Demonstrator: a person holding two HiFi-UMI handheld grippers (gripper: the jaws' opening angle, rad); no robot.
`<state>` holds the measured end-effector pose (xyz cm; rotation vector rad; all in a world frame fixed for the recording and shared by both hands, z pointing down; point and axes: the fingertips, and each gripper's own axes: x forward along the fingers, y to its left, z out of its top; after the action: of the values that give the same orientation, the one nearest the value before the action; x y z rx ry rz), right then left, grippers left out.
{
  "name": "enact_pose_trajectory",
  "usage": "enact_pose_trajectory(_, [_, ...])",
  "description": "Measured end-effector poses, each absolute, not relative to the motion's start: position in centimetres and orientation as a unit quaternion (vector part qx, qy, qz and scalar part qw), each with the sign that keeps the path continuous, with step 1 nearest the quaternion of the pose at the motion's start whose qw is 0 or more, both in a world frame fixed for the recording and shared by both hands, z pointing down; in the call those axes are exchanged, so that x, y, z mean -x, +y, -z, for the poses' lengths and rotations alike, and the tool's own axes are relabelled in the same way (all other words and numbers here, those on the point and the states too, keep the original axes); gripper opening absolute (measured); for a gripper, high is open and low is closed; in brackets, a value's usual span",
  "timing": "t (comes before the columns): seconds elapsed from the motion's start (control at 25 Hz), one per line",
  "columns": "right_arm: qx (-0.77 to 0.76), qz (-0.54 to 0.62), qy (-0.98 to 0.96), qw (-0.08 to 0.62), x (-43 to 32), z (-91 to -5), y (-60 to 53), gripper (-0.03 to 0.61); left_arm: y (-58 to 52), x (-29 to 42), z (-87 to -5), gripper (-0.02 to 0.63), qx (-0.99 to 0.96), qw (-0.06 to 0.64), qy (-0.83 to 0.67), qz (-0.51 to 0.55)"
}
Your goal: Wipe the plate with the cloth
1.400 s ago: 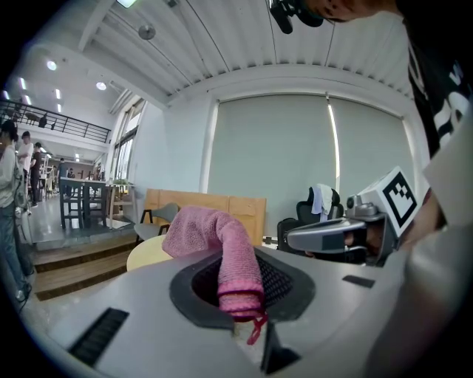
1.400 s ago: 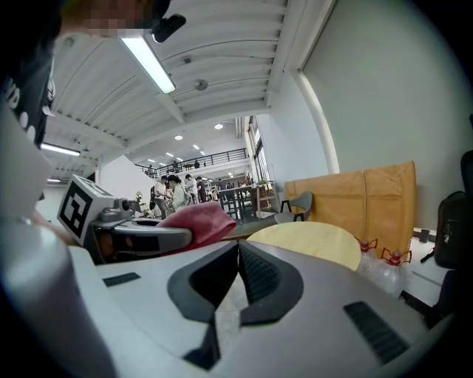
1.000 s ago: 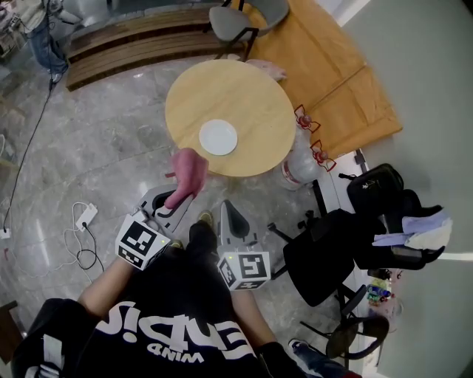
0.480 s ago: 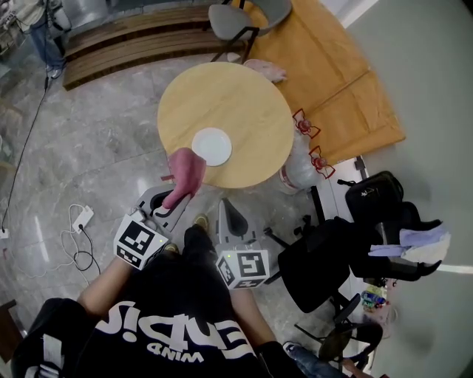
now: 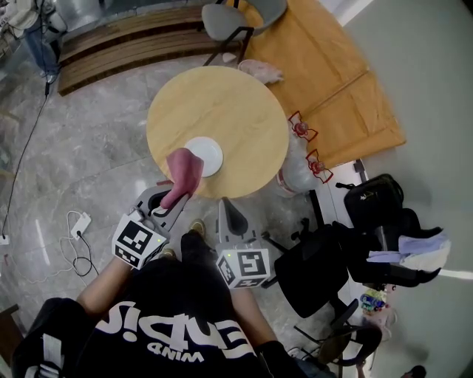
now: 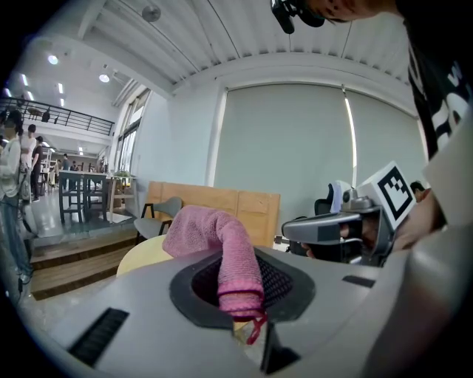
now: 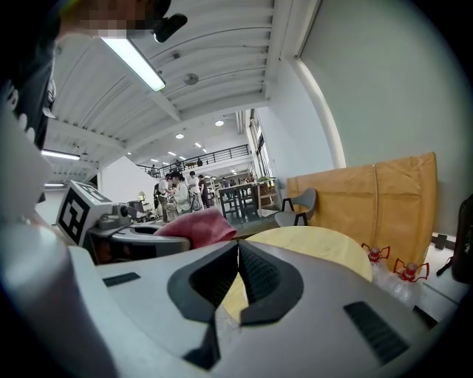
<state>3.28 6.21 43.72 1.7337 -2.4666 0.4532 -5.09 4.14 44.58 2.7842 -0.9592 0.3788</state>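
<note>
The plate (image 5: pixel 206 154), white and round, lies on the table (image 5: pixel 229 103) near the table's near edge and a little to its left; what shows of it is bare, with nothing on it. The cloth (image 5: pixel 184 171), pink, is pinched at its lower end by the closed jaws of the left gripper (image 5: pixel 173 201), which is held off the table's near-left edge. From the jaws the cloth rises and folds over towards the table. In the head view its top covers the plate's near-left rim, but whether it touches the plate cannot be told. The left gripper view shows the cloth clamped between the jaws, with a frayed thread hanging below them. The right gripper (image 5: pixel 226 209) is held off the table's near edge, just right of the left one. Its jaws are closed together with nothing between them. At the table's far edge lies a pale pink bundle (image 5: pixel 260 70), and beyond that edge stands a grey chair (image 5: pixel 229 18). On the floor by the table's right side stand two clear bottles (image 5: pixel 299 125) with red handles; what is in them cannot be made out. A black office chair (image 5: pixel 318 258) stands further off to the table's near right.
</note>
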Motion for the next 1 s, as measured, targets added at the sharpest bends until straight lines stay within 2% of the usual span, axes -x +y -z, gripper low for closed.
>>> enact_pose_trajectory(1.0, [-0.510,-0.192,-0.837,0.053,-10.5,-47.2,-1.3,0.023,-2.4,-1.1,-45.3,0.051,-0.906,0.093,-0.380,-0.160])
